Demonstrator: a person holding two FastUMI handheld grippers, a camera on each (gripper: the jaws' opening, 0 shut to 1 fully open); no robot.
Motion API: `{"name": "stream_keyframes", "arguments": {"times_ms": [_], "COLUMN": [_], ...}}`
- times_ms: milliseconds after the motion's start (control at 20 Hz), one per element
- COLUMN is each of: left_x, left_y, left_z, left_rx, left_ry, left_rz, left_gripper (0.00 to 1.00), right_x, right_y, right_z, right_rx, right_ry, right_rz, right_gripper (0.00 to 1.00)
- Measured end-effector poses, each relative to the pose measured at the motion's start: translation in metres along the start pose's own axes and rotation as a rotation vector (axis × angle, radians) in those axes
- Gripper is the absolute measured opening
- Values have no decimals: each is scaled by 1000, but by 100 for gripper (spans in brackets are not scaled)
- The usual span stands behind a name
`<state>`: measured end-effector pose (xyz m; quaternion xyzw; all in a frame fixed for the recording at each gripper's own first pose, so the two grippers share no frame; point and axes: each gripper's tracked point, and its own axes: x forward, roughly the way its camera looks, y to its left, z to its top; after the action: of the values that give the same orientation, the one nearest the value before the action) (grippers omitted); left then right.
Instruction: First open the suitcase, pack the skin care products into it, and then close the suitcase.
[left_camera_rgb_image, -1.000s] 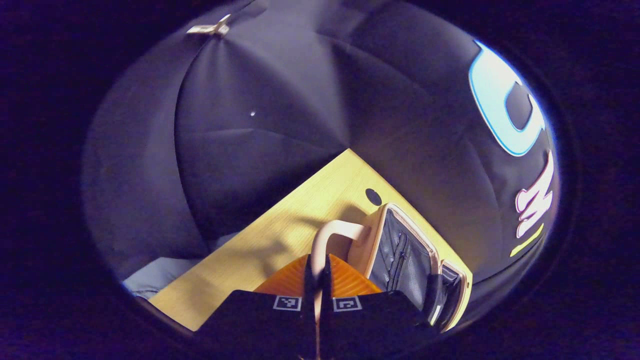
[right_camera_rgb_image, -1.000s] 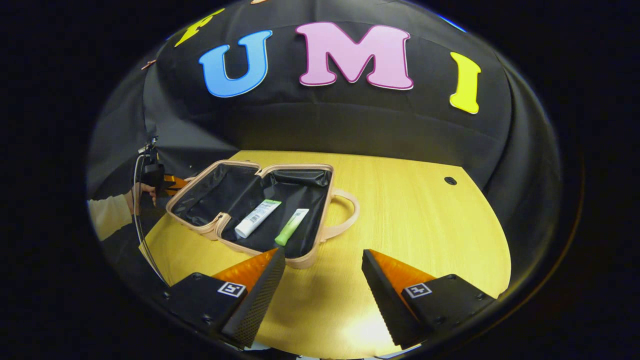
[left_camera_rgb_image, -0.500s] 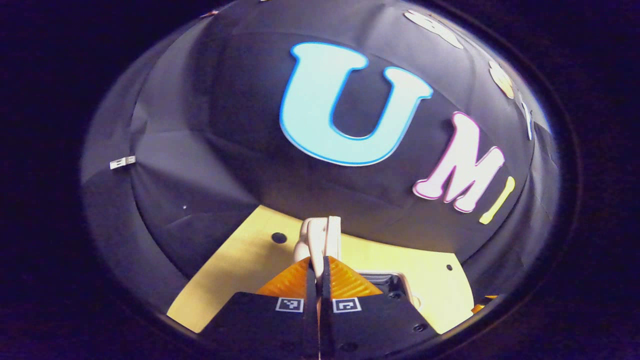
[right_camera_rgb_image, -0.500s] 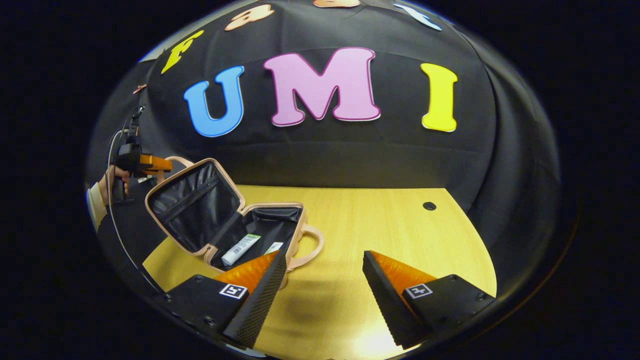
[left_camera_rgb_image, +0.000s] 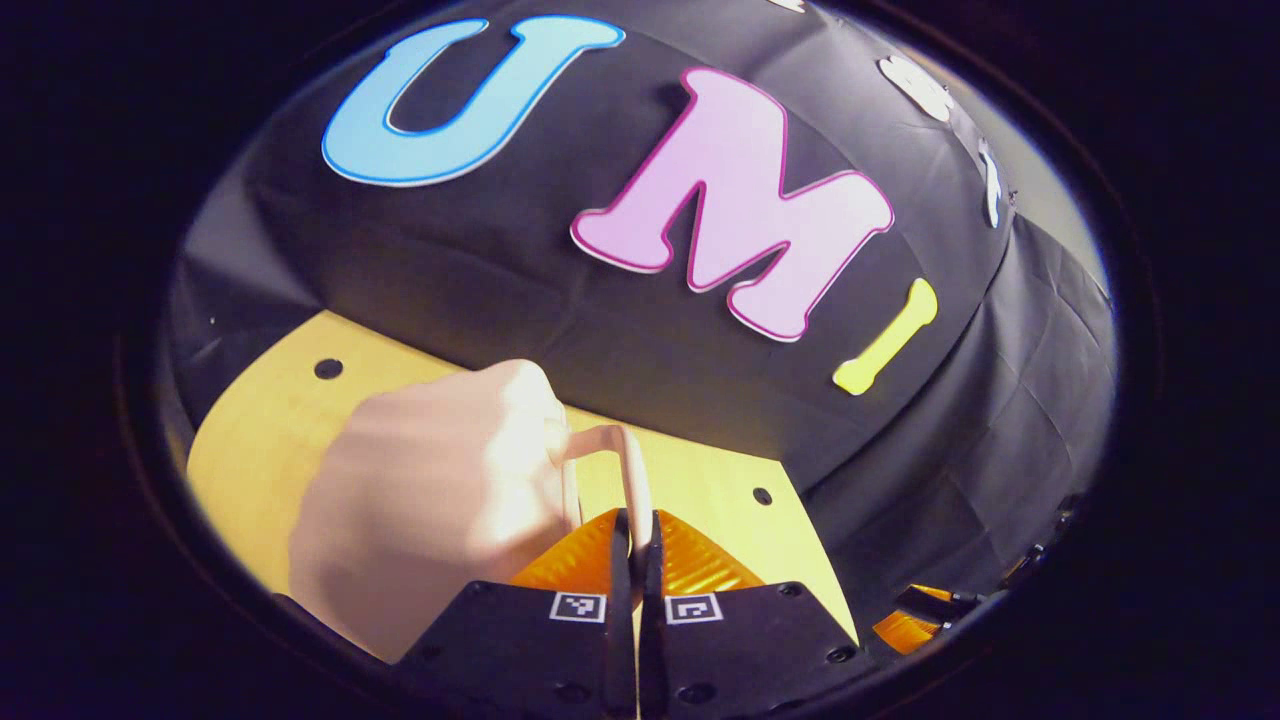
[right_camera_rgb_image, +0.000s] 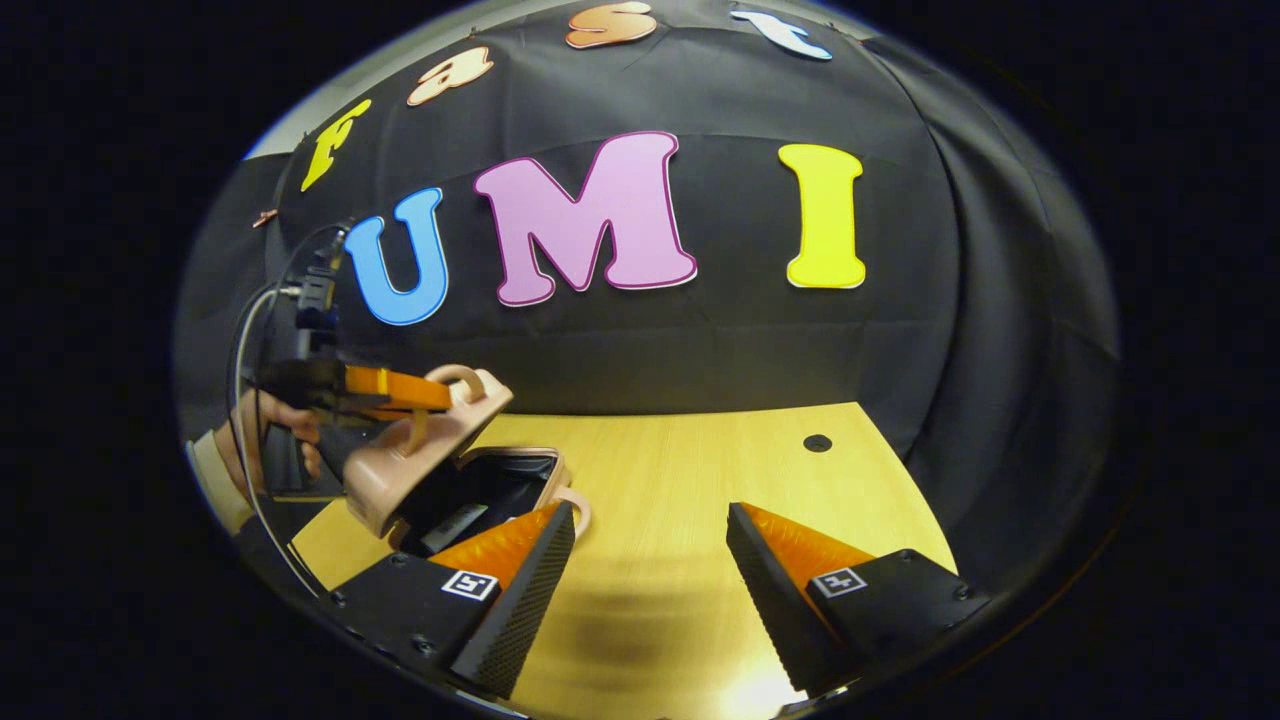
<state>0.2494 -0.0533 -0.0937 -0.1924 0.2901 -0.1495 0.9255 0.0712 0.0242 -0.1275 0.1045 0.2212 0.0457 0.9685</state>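
Right gripper view, pale pink hard-shell suitcase (right_camera_rgb_image: 430, 455) half-closed at yellow wooden tabletop (right_camera_rgb_image: 690, 500) left edge, lid tilted over base, left gripper (left_camera_rgb_image: 634, 545) jaws clamped on pink loop handle (left_camera_rgb_image: 600, 470), right gripper (right_camera_rgb_image: 650, 570) jaws spread wide, holding nothing.

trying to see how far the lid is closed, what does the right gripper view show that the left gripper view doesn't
Right gripper view: the suitcase from the side, lid tilted partway down with a gap left, a tube in the dark lining, the left gripper on the lid's handle, the hand holding it, and the right gripper open over the table.

Left gripper view: a close look at the left gripper's fingers shut on the handle, the lid's outer shell beside it.

Both: suitcase lid, handle, table.
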Motion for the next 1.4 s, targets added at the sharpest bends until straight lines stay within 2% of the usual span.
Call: {"name": "stream_keyframes", "arguments": {"times_ms": [150,350,450,550,650,700,750,950,1100,1250,1300,1400], "left_x": [42,86,92,88,66,48,30,-57,-123,-177,-188,-203], "left_y": [-6,-9,-20,-36,-42,-44,-47,-62,-69,-76,-76,-70], "left_z": [-52,-108,-120,-114,-89,-75,-62,-17,2,-3,-12,-30], "left_rx": [10,168,236,213,197,201,213,285,345,316,300,293], "left_ry": [86,168,176,100,0,-47,-86,-236,-344,-461,-488,-484], "left_rz": [21,130,144,117,134,139,142,167,204,277,278,287], "left_gripper": [7,7,13,36,93,98,95,96,96,96,96,96], "right_x": [-7,-21,-26,-32,-38,-43,-48,-69,-86,-107,-112,-120], "right_y": [-7,-17,-18,-19,-17,-16,-14,3,27,56,64,82], "right_z": [-9,-8,-8,-3,5,12,19,42,49,54,53,41], "right_rx": [16,-21,-11,-4,-12,-8,1,15,19,13,3,-9], "right_ry": [26,-5,-5,-23,-41,-55,-71,-127,-137,-155,-166,-153], "right_rz": [-3,-29,-33,-45,-54,-58,-61,-72,-47,-14,-14,-5], "right_gripper": [97,97,97,97,97,97,97,97,97,97,97,97]}}
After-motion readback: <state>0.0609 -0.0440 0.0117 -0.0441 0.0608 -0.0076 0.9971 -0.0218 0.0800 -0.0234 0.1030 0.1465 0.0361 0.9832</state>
